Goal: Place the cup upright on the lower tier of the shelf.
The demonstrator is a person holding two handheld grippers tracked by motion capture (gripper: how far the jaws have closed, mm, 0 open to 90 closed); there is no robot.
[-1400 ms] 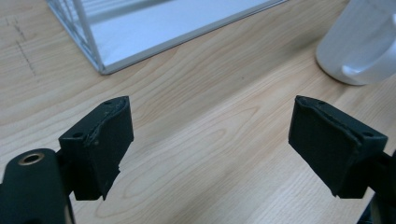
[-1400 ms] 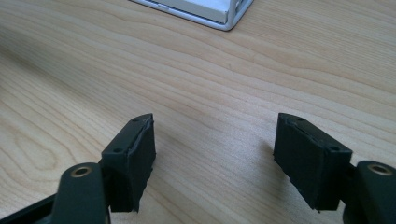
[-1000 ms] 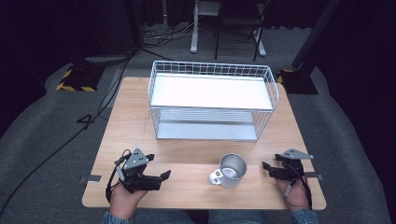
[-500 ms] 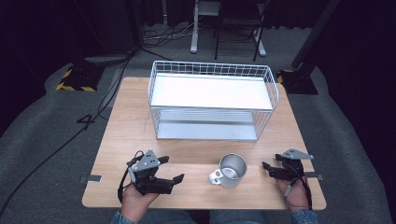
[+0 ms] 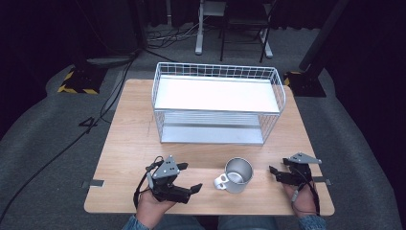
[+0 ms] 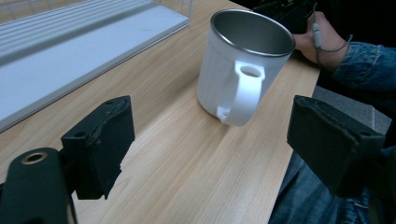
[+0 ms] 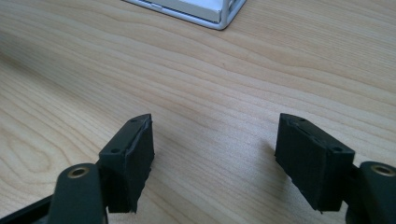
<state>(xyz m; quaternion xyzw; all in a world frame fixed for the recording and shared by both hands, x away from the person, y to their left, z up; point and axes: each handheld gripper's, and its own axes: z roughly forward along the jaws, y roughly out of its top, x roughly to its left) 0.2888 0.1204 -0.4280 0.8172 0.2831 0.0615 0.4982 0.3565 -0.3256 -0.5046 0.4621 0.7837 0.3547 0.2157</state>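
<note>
Moved in toward the white enamel mug with steel rim (image 5: 235,175) since the earlier high view: left gripper (image 5: 187,189), carried rightward along the near edge of the pale wooden table (image 5: 124,143), jaws now aimed at the mug's handle side; right gripper (image 5: 275,173) unchanged, mug unshifted, white wire basket shelf (image 5: 218,103) beyond it

High view: mug upright between the two grippers, handle turned toward the left one, just ahead of its jaws and apart from them; right gripper resting just beside the mug, jaws pointing at it

Left gripper view: jaws spread wide, nothing held; mug ahead and between them, handle (image 6: 243,95) facing the camera. Likely trouble: a closing on the handle alone, twisting or tipping the light mug; a push forward before closing, sliding it toward the person's other hand (image 6: 317,44)

Right gripper view: jaws released, bare tabletop between them, shelf corner (image 7: 219,14) far ahead
</note>
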